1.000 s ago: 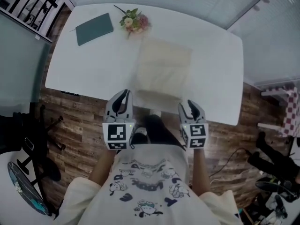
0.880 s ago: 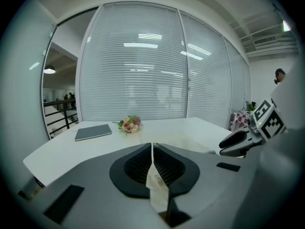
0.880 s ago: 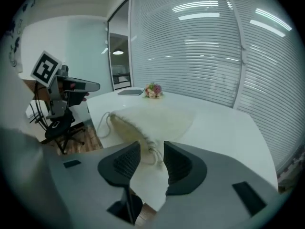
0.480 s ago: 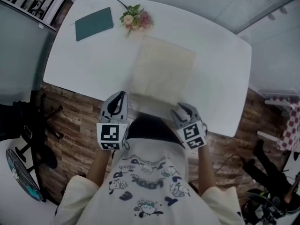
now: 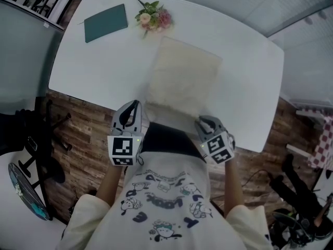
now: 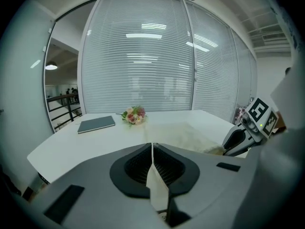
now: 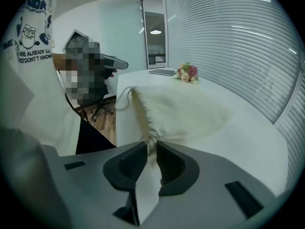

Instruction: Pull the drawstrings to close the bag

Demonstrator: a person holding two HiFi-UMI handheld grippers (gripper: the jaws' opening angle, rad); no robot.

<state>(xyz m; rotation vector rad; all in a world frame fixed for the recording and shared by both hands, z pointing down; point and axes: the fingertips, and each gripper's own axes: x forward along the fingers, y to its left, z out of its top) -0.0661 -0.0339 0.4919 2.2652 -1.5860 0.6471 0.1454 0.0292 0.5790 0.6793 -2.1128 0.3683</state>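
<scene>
A cream drawstring bag [image 5: 182,77] lies flat on the white table [image 5: 93,61], its gathered mouth at the near edge. My right gripper [image 5: 204,121] is at the bag's near right corner. Its jaws are closing, and the bunched corner with its cord [image 7: 151,140] is pinched between them. A loose cord loop [image 7: 121,99] hangs off the bag's other near corner. My left gripper [image 5: 130,108] is at the table edge beside the near left corner, shut, with no cord showing between its jaws [image 6: 152,144]. The bag [image 6: 190,135] lies to its right.
A dark green notebook [image 5: 105,23] and a small flower bouquet [image 5: 153,19] lie at the table's far left. The person stands against the near table edge. An office chair [image 5: 31,155] stands on the wood floor to the left.
My right gripper has moved forward to the bag's near right corner. The left gripper stays by the near left corner. The bag has not visibly shifted.
</scene>
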